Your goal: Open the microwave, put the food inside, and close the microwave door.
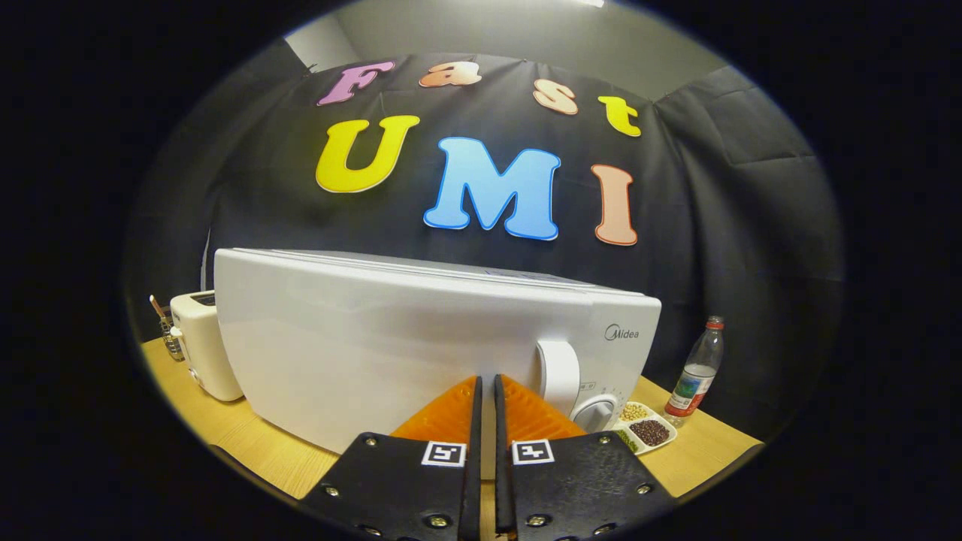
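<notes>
A white microwave stands on the wooden table, its door closed and facing me. Its curved white handle sits at the door's right side, with a round dial just below and right of it. My gripper is shut, fingers together with nothing between them, tips right at the door's lower front, a little left of the handle. A white divided dish holding beans and grains lies on the table to the right of the microwave.
A cream toaster stands left of the microwave, with a small rack beside it. A clear plastic bottle with a red cap stands beyond the dish at the right. The wooden table runs under everything.
</notes>
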### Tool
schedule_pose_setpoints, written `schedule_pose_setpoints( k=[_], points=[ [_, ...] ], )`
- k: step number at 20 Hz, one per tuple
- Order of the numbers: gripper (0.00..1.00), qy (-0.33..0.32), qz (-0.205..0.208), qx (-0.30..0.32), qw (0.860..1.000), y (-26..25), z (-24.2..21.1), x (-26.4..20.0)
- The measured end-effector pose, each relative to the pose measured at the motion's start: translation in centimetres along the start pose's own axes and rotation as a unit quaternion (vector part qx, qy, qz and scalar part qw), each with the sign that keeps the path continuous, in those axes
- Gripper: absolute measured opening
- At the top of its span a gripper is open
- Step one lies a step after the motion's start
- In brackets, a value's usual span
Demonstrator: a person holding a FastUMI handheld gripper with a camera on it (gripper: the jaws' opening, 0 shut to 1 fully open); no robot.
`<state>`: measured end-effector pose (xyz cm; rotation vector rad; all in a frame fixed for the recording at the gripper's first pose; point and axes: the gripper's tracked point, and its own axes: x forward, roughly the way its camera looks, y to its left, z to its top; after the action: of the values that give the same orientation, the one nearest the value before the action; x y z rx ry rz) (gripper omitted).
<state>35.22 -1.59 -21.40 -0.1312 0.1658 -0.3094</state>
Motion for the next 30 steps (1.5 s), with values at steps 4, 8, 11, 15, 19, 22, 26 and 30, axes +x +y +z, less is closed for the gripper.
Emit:
schedule_pose_setpoints(
  k=[4, 8, 11, 15, 19, 22, 26, 30],
  points=[
    [0.02, 0.001, -0.023, -0.001, 1.000, -0.7, -0.2, 0.9],
    [0.01, 0.009, -0.003, -0.036, 0.999, 0.4, -0.4, 0.1],
    [0.01, 0.015, 0.029, -0.024, 0.999, 0.7, 0.3, -2.6],
    [0.01, -0.004, 0.098, 0.006, 0.995, 1.5, 2.9, -9.6],
    [0.01, -0.013, 0.176, 0.048, 0.983, 2.5, 4.7, -18.7],
    [0.01, -0.045, 0.188, 0.040, 0.980, 0.7, 6.7, -23.8],
    [0.01, -0.061, 0.204, 0.067, 0.975, -2.6, 9.0, -28.9],
    [0.01, -0.106, 0.168, 0.076, 0.977, -8.7, 13.7, -31.2]
  ],
)
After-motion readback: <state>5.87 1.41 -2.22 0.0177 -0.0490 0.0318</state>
